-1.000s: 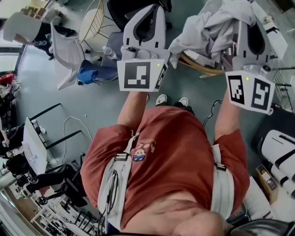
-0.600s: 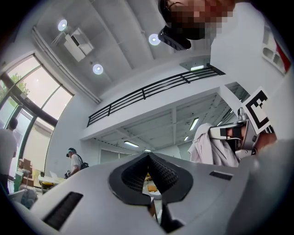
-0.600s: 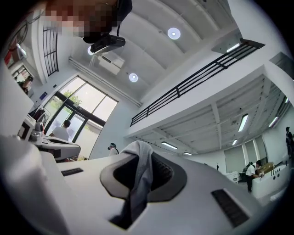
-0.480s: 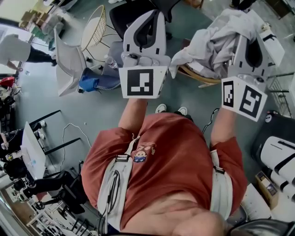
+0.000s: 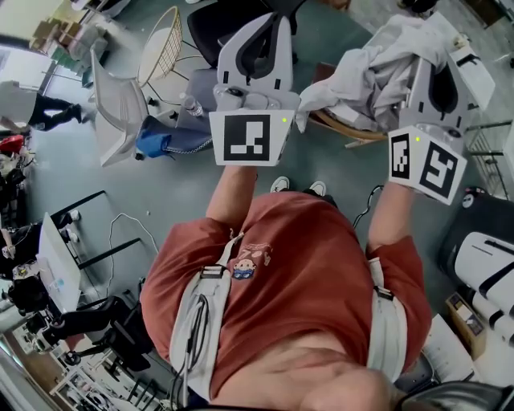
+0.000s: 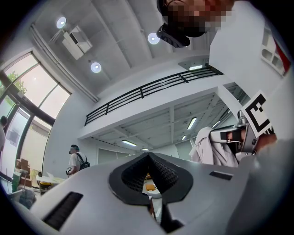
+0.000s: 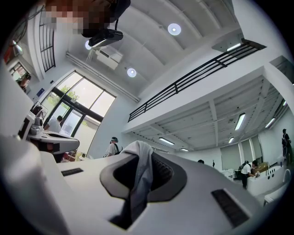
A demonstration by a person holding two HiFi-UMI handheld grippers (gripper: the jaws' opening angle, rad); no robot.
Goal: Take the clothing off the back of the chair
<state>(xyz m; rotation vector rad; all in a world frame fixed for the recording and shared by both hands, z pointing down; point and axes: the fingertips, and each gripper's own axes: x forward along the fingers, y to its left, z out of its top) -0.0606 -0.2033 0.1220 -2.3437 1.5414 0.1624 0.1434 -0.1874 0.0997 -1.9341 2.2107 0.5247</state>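
Note:
In the head view both grippers are raised in front of me. My right gripper (image 5: 438,52) is shut on a light grey, crumpled piece of clothing (image 5: 369,68). The bunched cloth hangs over a curved wooden chair part (image 5: 347,127); I cannot tell whether it still touches it. Seen from the right gripper view, a fold of the clothing (image 7: 139,176) is pinched between the dark pads of the right gripper (image 7: 142,153). My left gripper (image 5: 267,24) is level with it to the left, apart from the cloth. In the left gripper view the left gripper (image 6: 148,158) has its tips together with nothing between them.
On the floor to the left stand a white mesh chair (image 5: 116,100), a wire-frame seat (image 5: 161,44) and a blue bag (image 5: 157,136). A black office chair (image 5: 233,16) is behind the left gripper. White machines (image 5: 490,265) stand at right, and a bystander (image 5: 40,112) walks at far left.
The right gripper has shifted slightly with the clothing and both grippers have rolled a little. The bystander at the left has walked on.

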